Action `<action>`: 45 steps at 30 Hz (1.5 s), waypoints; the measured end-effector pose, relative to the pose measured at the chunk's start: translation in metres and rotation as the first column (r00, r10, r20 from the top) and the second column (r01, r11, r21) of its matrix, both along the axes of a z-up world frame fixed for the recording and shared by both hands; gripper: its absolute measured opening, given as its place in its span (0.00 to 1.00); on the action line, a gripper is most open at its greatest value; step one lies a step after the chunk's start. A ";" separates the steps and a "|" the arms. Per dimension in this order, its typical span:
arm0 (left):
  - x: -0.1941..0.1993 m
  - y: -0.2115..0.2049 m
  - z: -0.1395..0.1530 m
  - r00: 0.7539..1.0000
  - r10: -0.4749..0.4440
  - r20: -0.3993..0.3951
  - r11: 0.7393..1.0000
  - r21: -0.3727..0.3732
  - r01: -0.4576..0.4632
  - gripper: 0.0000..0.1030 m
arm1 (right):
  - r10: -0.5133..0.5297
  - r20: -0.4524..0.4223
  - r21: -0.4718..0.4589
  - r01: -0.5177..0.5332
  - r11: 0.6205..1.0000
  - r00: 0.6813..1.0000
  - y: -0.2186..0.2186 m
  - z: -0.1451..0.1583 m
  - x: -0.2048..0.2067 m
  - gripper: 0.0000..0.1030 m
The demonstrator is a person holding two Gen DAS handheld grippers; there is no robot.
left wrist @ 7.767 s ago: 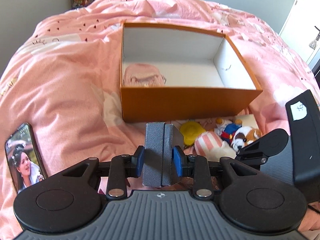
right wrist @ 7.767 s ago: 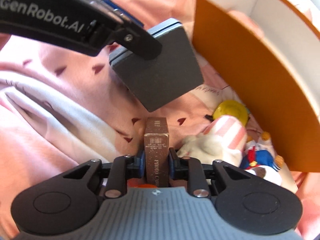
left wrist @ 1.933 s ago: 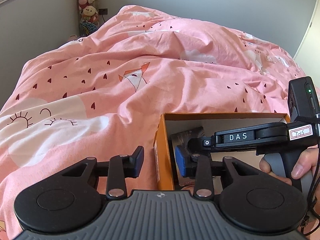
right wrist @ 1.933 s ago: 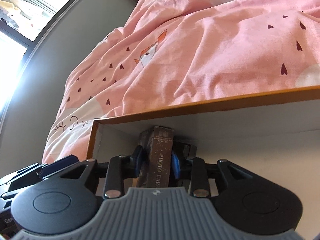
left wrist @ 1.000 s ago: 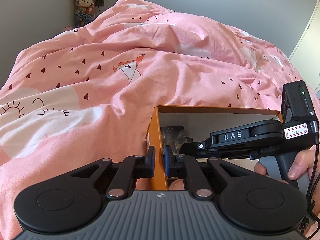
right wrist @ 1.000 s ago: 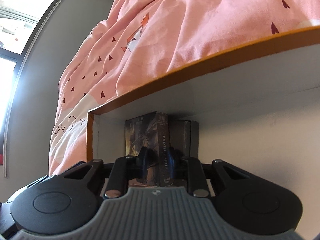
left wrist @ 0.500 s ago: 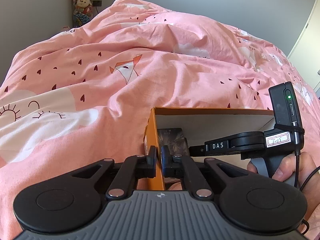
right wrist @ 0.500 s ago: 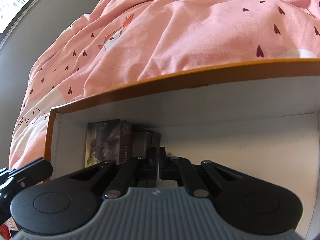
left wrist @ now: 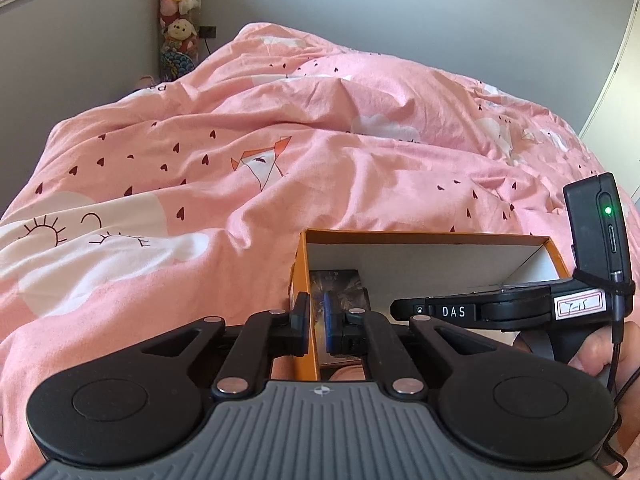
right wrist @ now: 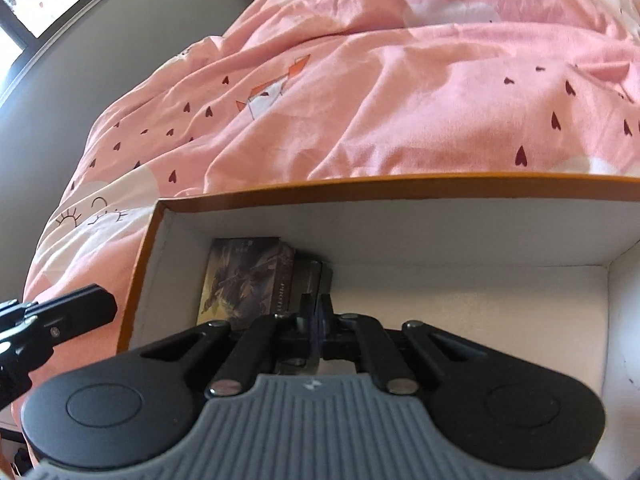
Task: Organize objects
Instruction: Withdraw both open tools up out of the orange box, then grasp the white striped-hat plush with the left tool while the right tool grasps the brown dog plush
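An orange box (left wrist: pixel 420 236) with white inner walls lies on the pink bed. My left gripper (left wrist: pixel 317 320) is shut on its left wall, one finger inside and one outside. In the box's far left corner stand a brown photo-card box (right wrist: pixel 244 276) and a grey case (right wrist: pixel 314 280) behind it; the card box also shows in the left wrist view (left wrist: pixel 340 288). My right gripper (right wrist: pixel 316 312) is shut and empty, just above the box floor near the two items. It shows from the side in the left wrist view (left wrist: pixel 404 308).
A pink duvet (left wrist: pixel 280 140) with hearts and clouds covers the bed all around. Plush toys (left wrist: pixel 180 20) stand in the far corner by the grey wall. The box floor (right wrist: pixel 500 312) to the right of the items is bare white.
My right gripper let go of the photo-card box in the corner, shut empty and drew back. My left gripper closed onto the box's left wall and holds it.
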State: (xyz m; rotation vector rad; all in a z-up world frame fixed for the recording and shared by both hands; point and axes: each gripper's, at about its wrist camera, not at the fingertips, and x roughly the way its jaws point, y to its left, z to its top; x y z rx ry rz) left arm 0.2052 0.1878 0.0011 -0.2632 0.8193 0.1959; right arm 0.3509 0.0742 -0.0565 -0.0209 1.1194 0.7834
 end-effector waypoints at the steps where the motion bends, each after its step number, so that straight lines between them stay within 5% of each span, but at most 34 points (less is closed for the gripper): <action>1: -0.004 -0.003 0.003 1.000 0.008 0.009 1.000 0.004 -0.008 0.06 | 0.017 0.027 -0.004 -0.017 1.000 0.999 -0.001 0.005 -0.005 0.04; 4: -0.015 -0.008 0.009 0.999 0.038 0.022 0.999 0.015 -0.038 0.06 | 0.069 0.080 -0.049 -0.065 0.997 0.994 0.002 0.012 -0.018 0.04; 11: -0.037 -0.001 0.009 0.993 0.114 0.009 0.993 -0.029 -0.114 0.06 | 0.087 0.001 -0.042 -0.086 0.995 0.996 0.013 -0.006 -0.025 0.02; 21: -0.075 -0.033 0.018 0.994 0.101 0.047 0.995 -0.025 -0.100 0.06 | 0.094 0.104 -0.035 -0.090 0.995 0.990 0.000 0.022 -0.043 0.03; 32: -0.115 -0.113 0.024 0.992 -0.074 0.099 0.997 -0.028 0.077 0.09 | 0.132 0.276 0.060 -0.154 0.986 0.952 -0.085 0.086 -0.129 0.12; 35: -0.126 -0.124 0.019 0.990 -0.104 0.090 0.994 -0.027 0.107 0.19 | 0.111 0.298 0.084 -0.142 0.986 0.948 -0.113 0.089 -0.154 0.12; 42: -0.141 -0.129 0.005 0.992 -0.118 0.042 0.989 -0.086 0.121 0.21 | 0.057 0.385 0.050 -0.082 0.995 0.921 -0.168 0.080 -0.207 0.12; 45: -0.144 -0.131 -0.004 0.991 -0.133 0.000 0.985 -0.109 0.132 0.22 | 0.045 0.410 0.018 -0.057 0.998 0.911 -0.186 0.072 -0.224 0.34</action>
